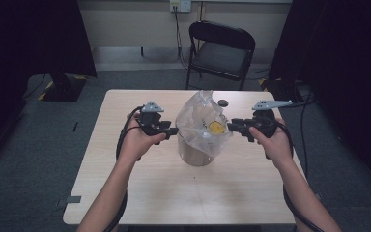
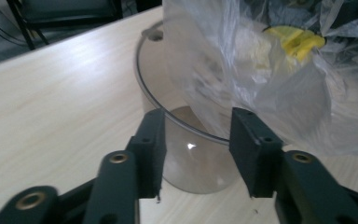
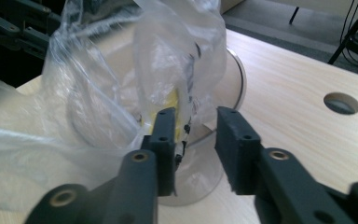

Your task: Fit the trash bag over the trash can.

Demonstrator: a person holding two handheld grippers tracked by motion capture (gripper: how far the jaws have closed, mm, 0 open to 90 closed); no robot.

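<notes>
Left gripper [image 2: 196, 154] and right gripper [image 3: 195, 149], jaws spread and pinching nothing, flank a crumpled clear plastic bag [image 1: 203, 123] with a yellow item [image 1: 216, 127] inside, sitting in a round clear container [image 1: 195, 153] mid-table on the pale wooden table [image 1: 125, 193].
</notes>
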